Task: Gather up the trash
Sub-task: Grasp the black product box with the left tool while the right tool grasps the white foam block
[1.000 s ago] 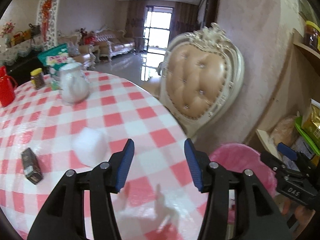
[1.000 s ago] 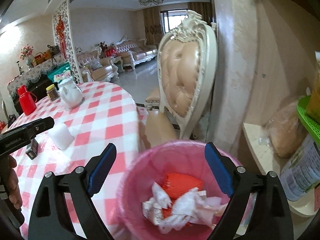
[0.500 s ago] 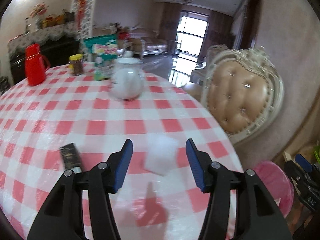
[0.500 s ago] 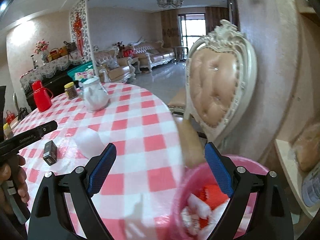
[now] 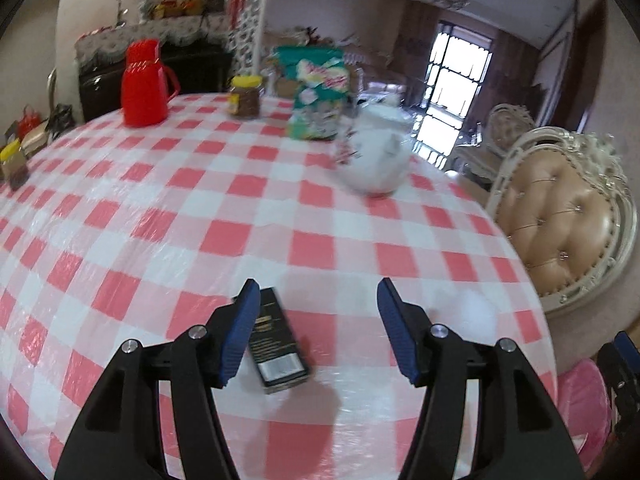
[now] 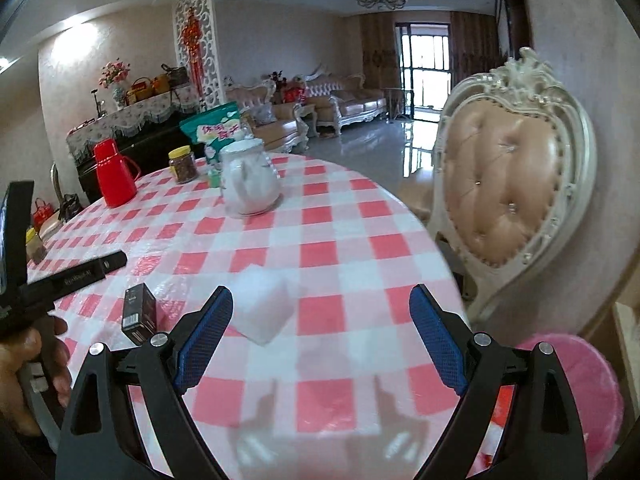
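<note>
A: Status, left tongs (image 5: 316,322)?

B: Wide open, nothing held. Small dark box (image 5: 276,350) lies flat on the tabletop (image 5: 256,216) near the front edge, partly between the fingers, tight against the left finger (image 5: 240,334) and well clear of the other. Off-centre, in my judgement; shift left before closing.

A: Right tongs (image 6: 320,340)?

B: Also wide open, empty. White wad (image 6: 262,306), prob. tissue or plastic film, sits on the tabletop just ahead of its left finger (image 6: 204,344), near the edge by the chair (image 6: 512,184). Box (image 6: 138,314) is further left, outside this pair.

A: Handling, box?

B: Looks like light cardboard, stiff enough on the long sides, could crush if squeezed hard. Glossy print, so maybe a bit slippery. Best hold: across the narrow width, mid-length.

A: Wad?

B: Soft, near weightless, no firm edges. Will compress to almost nothing; take it through the middle and close fully. Blurred in the left view, so can't tell the material for sure.

A: Bin?

B: Pink bin (image 6: 572,392) off the tabletop's edge at lower right, below the chair. Contents not readable from here.

A: Non-trash?

B: Red jug (image 5: 146,82), jar (image 5: 245,96), green bag (image 5: 316,92), white teapot (image 5: 374,156) at the far edge. Leave as is.
</note>
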Motion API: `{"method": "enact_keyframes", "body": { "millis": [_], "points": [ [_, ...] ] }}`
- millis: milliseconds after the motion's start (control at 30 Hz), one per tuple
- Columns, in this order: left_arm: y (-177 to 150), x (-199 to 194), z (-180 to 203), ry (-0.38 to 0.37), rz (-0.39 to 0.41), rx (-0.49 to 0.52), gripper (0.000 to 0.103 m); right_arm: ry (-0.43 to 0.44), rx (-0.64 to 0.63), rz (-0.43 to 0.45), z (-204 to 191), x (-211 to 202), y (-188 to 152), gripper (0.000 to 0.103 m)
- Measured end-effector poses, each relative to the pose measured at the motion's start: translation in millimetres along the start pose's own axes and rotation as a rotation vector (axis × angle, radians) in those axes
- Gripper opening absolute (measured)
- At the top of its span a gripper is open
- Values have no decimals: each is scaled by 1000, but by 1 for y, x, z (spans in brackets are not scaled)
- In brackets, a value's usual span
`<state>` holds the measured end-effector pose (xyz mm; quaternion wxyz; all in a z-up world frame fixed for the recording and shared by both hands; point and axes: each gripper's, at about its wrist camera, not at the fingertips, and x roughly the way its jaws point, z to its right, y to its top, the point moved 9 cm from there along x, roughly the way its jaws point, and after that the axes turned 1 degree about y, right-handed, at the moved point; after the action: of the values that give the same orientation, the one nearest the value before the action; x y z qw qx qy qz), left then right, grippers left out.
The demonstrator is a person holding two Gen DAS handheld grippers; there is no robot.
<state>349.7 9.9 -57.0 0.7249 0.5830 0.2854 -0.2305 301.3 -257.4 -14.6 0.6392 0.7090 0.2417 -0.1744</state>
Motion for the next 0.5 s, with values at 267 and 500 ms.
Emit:
{"method": "enact_keyframes", "body": {
  "millis": [267,500],
  "points": [
    [-18,34,-23,32,-92,-46,59,12,-3,-39,-43,48,-1,85],
    [-33,58,-39,64,-158,-66,60,7,19,-89,-59,89,-13,85]
  ]
}}
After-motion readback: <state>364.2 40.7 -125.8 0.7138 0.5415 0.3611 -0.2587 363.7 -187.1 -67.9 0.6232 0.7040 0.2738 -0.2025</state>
